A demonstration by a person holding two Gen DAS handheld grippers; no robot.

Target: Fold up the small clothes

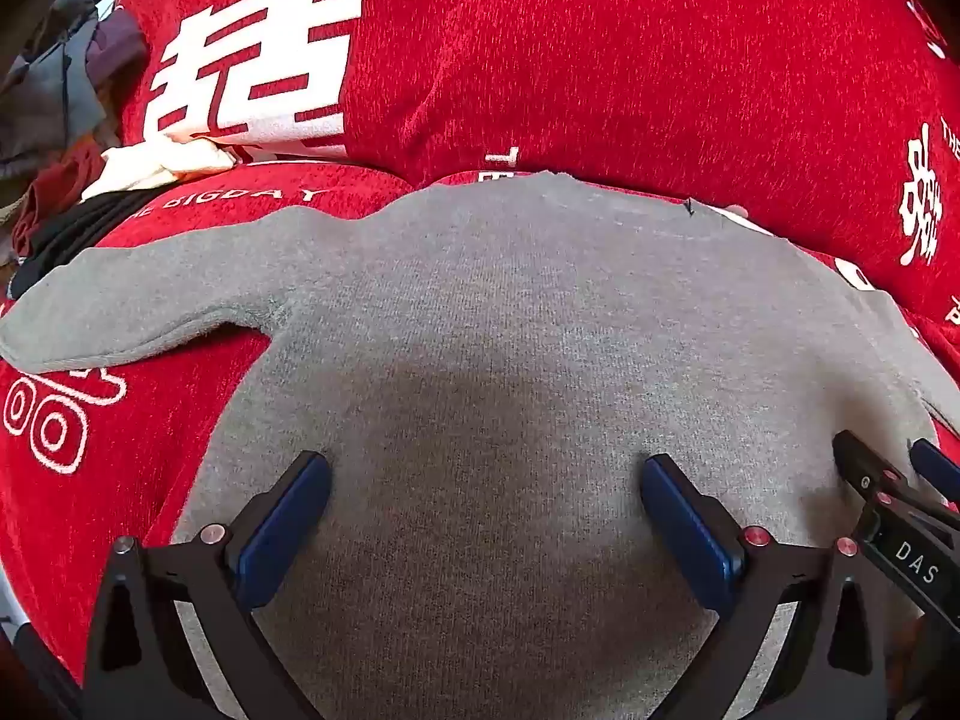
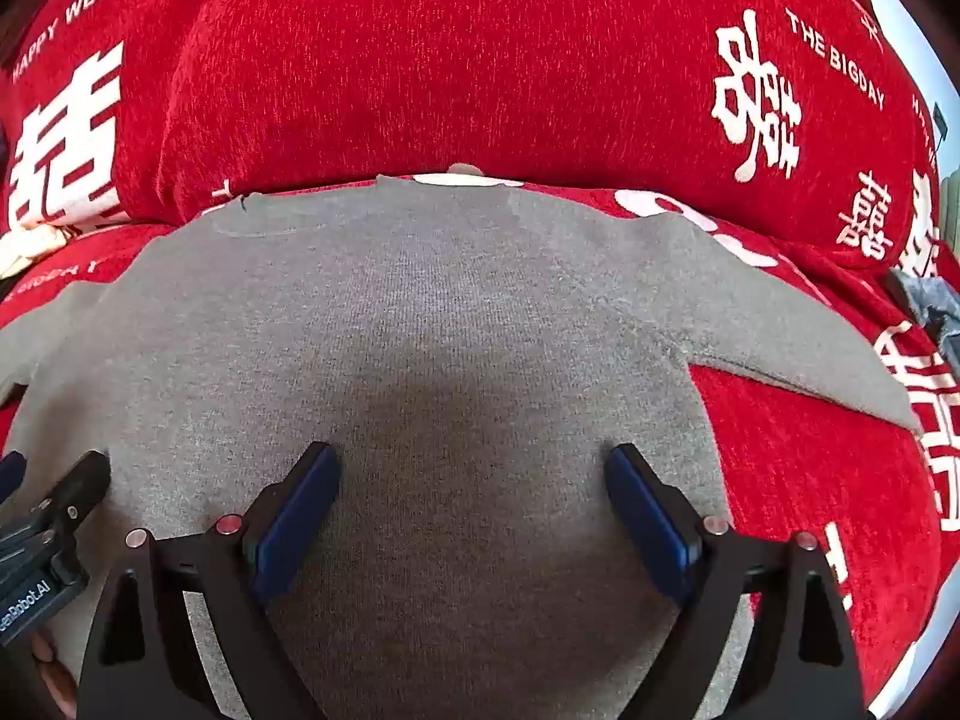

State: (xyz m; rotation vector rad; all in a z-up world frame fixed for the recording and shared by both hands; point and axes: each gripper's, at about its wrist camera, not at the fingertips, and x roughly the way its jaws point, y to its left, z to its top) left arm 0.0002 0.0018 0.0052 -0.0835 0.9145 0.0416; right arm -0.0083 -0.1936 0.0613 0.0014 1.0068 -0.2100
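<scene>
A small grey knit sweater (image 1: 492, 312) lies flat on a red sofa cover, neckline at the far side, one sleeve (image 1: 138, 300) stretched out to the left. In the right wrist view the sweater (image 2: 432, 324) fills the middle and its other sleeve (image 2: 798, 336) runs out to the right. My left gripper (image 1: 486, 474) is open and empty, just above the sweater's lower body. My right gripper (image 2: 474, 468) is open and empty above the same part, a little to the right. Each gripper shows at the edge of the other's view.
The red sofa cover (image 1: 600, 60) with white printed characters rises as a backrest behind the sweater. A pile of other clothes (image 1: 72, 138) lies at the far left. A grey-blue cloth (image 2: 930, 300) sits at the right edge.
</scene>
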